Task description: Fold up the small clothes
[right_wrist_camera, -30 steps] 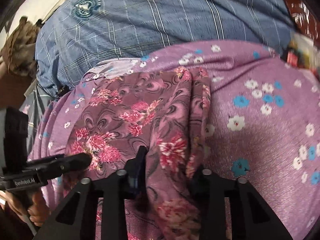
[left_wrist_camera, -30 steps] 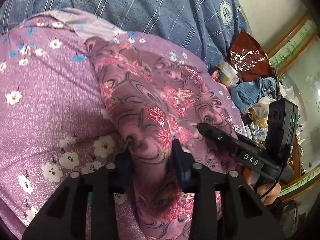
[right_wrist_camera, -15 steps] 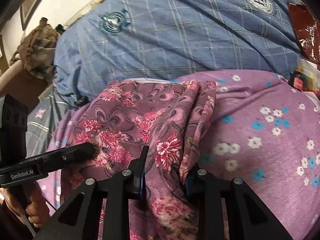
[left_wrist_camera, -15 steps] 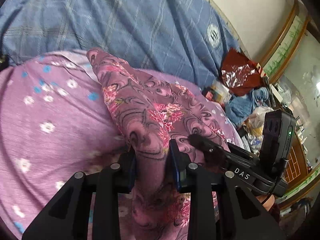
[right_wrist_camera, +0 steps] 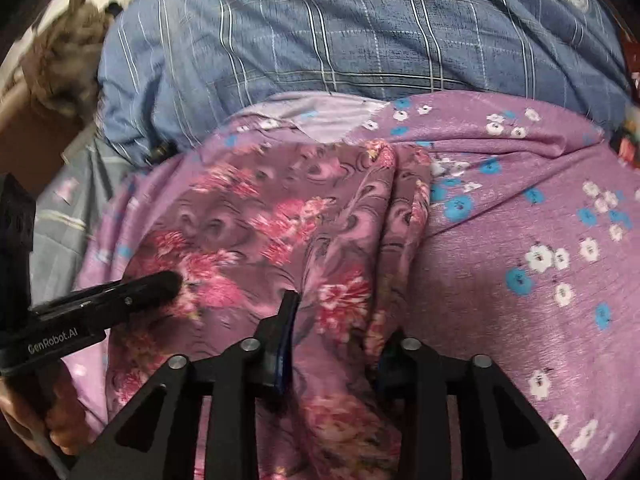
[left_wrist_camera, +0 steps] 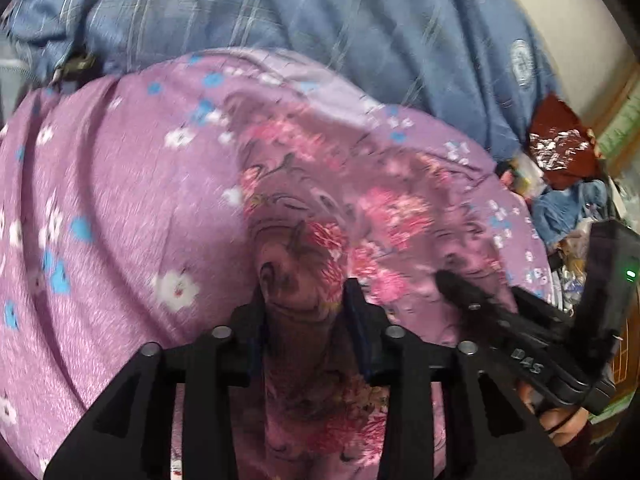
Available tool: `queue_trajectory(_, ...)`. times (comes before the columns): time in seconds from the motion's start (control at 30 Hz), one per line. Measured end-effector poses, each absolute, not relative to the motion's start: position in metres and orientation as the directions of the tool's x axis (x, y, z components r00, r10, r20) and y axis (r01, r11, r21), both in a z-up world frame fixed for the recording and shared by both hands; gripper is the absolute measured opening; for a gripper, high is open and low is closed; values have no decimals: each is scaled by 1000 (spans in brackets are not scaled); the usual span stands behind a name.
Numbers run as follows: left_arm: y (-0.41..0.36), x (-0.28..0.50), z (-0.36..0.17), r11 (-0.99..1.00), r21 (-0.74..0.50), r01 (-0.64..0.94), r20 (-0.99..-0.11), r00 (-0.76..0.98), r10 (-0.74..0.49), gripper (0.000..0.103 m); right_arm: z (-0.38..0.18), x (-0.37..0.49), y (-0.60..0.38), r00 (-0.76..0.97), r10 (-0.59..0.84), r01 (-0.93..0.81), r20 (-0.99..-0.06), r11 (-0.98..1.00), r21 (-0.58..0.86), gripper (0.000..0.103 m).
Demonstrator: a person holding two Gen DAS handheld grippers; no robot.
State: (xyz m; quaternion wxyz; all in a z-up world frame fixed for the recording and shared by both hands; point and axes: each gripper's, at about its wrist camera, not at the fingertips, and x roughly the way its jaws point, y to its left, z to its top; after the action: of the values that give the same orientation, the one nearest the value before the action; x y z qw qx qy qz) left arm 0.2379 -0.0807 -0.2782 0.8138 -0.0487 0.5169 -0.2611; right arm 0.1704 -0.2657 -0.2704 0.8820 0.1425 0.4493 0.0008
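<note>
Two grippers clamp the same mauve rose-print garment, one at each near corner. On the left, the left gripper is clenched on a bunched fold of the garment that runs between its fingers; in the right wrist view this gripper shows at the left edge, its tip touching the cloth. The garment lies spread over a purple sheet with white and blue flowers, which covers the bed. To the right, the right gripper pinches the garment's gathered right edge, the cloth draping over and hiding its right finger. Behind the sheet lies a blue plaid quilt. At far right in the left wrist view, a dark red bag and blue cloth sit beside the bed.
</note>
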Motion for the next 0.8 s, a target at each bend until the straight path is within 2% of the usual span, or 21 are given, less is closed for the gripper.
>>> queue_trajectory(0.07,-76,233,-270,868,-337,365,-806,364,-466,39,-262,164,-267,601,101,149,-793,960,236,49)
queue_trajectory(0.1,-73,227,-261,881,-307,361,-797,409,-445,40,-256,159,-267,612,74,163,-788,962,218,49)
queue_trajectory(0.17,-69,211,-239,906,-242,348,-769,501,-398,50,-240,148,-262,640,8,178,-768,971,159,50)
queue_trajectory(0.3,-70,178,-201,913,-157,376,-697,613,-372,62,-205,120,-248,698,-104,188,-708,981,41,53)
queue_trajectory(0.37,-71,152,-181,923,-80,376,-647,684,-335,78,-188,105,-241,719,-137,187,-681,982,0,58)
queue_trajectory(0.43,-71,130,-164,924,-30,381,-602,731,-321,82,-173,90,-235,733,-152,187,-663,982,-18,59)
queue_trajectory(0.8,-52,46,-94,933,61,355,-455,842,-291,87,-104,20,-211,793,-203,202,-574,977,-66,61)
